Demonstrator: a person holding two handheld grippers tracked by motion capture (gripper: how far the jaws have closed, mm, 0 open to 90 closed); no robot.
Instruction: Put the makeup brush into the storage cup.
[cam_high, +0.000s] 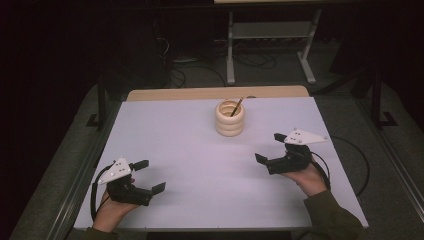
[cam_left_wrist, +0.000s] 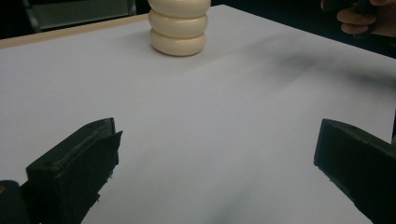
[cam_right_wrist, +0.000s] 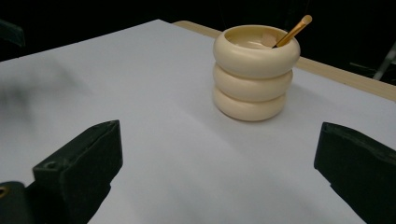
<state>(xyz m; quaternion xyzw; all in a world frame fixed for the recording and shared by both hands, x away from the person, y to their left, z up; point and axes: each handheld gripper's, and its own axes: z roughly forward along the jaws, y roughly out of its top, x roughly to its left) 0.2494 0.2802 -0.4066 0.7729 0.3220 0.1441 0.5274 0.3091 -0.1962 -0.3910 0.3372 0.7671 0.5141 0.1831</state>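
A cream ribbed cup (cam_high: 230, 118) of three stacked rings stands upright on the white table (cam_high: 200, 160), toward the back centre. A thin golden stick (cam_high: 236, 106) leans inside it and pokes out at the rim (cam_right_wrist: 293, 31). My left gripper (cam_high: 149, 176) rests at the front left, open, nothing between its jaws. My right gripper (cam_high: 270, 147) sits at the right, open and empty, pointing at the cup (cam_right_wrist: 254, 71). The left gripper view has the cup (cam_left_wrist: 178, 29) far ahead and the other hand (cam_left_wrist: 369, 18) at the top right.
A wooden strip (cam_high: 217, 92) borders the table's far edge. Beyond it stand a metal frame (cam_high: 270, 45) and cables on a dark floor. Black cables trail from both grippers near the table's front corners.
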